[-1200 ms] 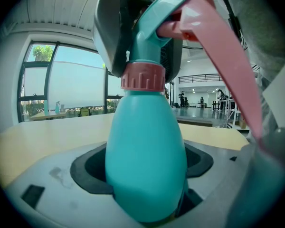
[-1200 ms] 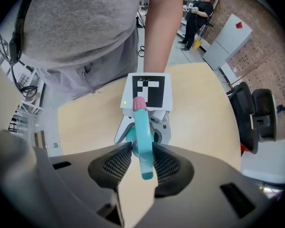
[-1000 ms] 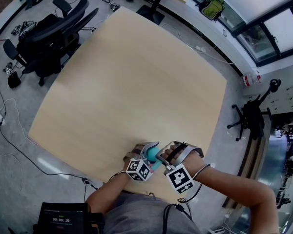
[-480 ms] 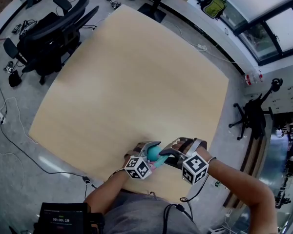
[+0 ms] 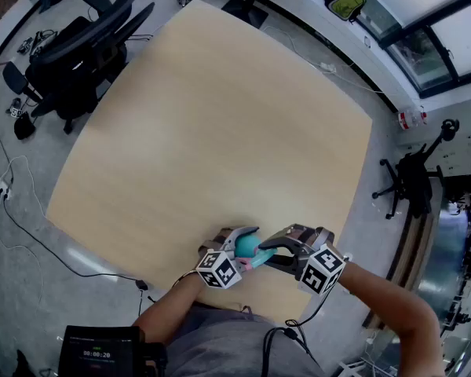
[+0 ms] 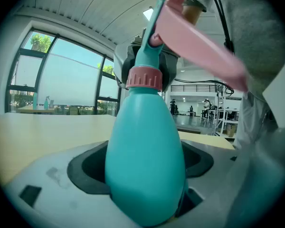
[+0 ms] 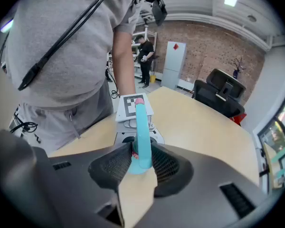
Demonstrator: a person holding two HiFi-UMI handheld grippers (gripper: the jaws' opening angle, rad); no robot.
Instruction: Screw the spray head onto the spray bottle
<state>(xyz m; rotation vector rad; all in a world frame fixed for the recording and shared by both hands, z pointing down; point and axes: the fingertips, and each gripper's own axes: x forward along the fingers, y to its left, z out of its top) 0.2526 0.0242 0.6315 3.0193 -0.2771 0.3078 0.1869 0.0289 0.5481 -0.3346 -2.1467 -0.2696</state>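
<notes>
At lower centre of the head view, over the worktop's (image 5: 220, 132) near edge, the spray bottle (image 6: 145, 146) is gripped by the wide-spread left claw (image 5: 240, 240). Its neck is pointed at the right claw (image 5: 265, 251), which is closed partway on the spray head (image 7: 141, 127) seated there.

A pale wood-topped table (image 5: 212, 116) stands on grey floor (image 5: 20, 289).

table (image 5: 220, 116): light wood | black office chair (image 5: 78, 61): left of table | green bag (image 5: 347, 1): beyond far edge
</notes>
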